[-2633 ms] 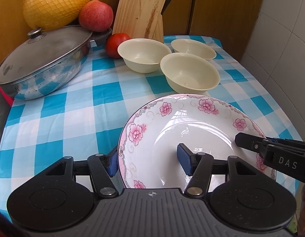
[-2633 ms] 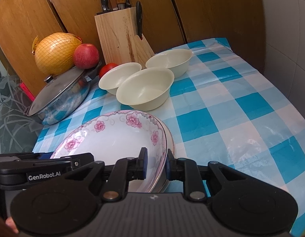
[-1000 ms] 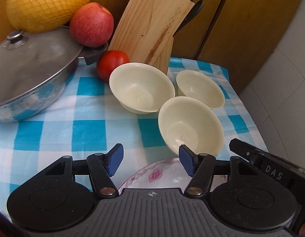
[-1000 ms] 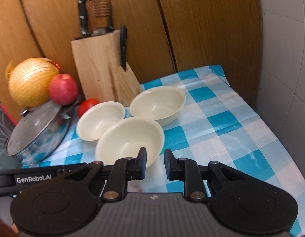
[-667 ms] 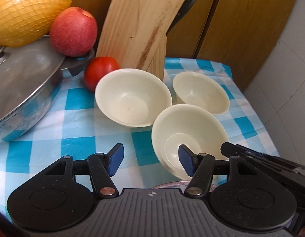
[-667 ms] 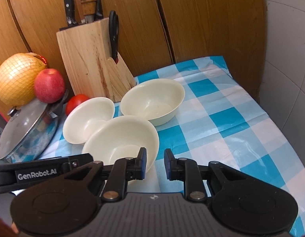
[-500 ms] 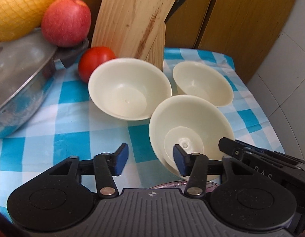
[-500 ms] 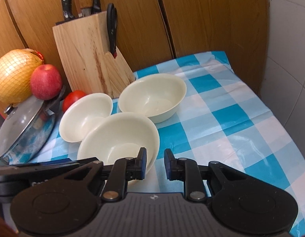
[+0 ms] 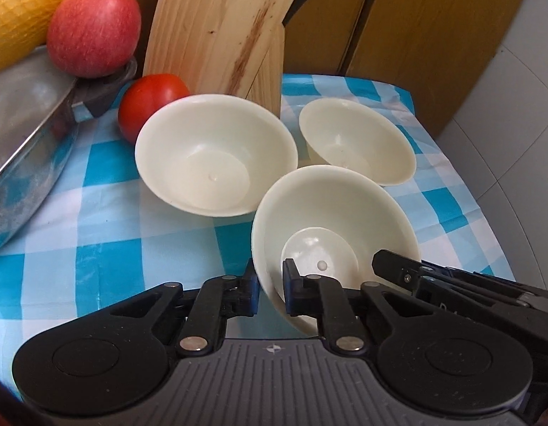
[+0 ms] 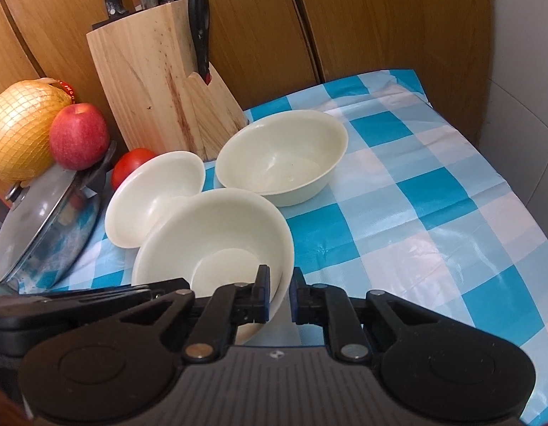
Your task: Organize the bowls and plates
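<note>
Two-handed grasp of the nearest cream plastic bowl, which stands toward the front edge of the worktop, covered in blue-and-white checked cloth. The left gripper straddles the bowl's left rim, one finger outside the wall and one inside; its jaws stand close on the wall, though whether the pads actually press it cannot be told. The right gripper straddles the right rim in the same manner, with a small gap visible beside the wall.

Two more cream plastic bowls, the middle bowl and the far bowl, stand behind, near the back edge, close to the wooden knife block.

Likely hazards, as a judgement:
- The thin, smooth, sloping wall may slip from either grip if it is not firm.
- Uneven lifting by the two hands would tilt the bowl.
- A forward push could knock the held bowl into the middle bowl, which appears to touch or nearly touch it, and from there against the red tomato.

No brand, label or writing is legible in either view; the small marks moulded on the gripper bodies are emblems, not text.
</note>
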### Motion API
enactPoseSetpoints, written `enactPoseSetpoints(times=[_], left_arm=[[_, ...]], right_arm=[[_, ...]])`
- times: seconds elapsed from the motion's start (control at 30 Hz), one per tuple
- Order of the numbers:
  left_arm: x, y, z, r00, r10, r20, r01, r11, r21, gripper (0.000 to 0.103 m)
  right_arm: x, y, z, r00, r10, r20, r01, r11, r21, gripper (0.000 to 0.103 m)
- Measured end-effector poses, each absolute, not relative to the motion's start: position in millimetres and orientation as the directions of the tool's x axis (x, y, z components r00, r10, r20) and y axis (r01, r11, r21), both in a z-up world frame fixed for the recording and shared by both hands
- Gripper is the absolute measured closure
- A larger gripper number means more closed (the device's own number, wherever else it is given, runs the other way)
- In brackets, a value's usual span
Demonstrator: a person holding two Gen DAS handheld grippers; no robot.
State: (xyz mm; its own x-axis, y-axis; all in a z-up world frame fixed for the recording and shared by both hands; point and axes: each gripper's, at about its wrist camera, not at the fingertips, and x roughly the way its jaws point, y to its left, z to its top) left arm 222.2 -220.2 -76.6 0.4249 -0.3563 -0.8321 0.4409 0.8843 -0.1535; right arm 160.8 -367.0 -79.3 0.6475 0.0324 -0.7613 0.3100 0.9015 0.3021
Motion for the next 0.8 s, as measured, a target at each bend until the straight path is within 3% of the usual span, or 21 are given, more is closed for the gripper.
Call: enactPoseSetpoints(times=[0.8], left_arm=[[216,-206,-32,0.487,-0.447,-0.750,0.451,0.864,-0.222,0.084]], right_arm=[[149,-373,-38,0.754,0.041,-0.655,0.285,0.879,0.383,0.092]])
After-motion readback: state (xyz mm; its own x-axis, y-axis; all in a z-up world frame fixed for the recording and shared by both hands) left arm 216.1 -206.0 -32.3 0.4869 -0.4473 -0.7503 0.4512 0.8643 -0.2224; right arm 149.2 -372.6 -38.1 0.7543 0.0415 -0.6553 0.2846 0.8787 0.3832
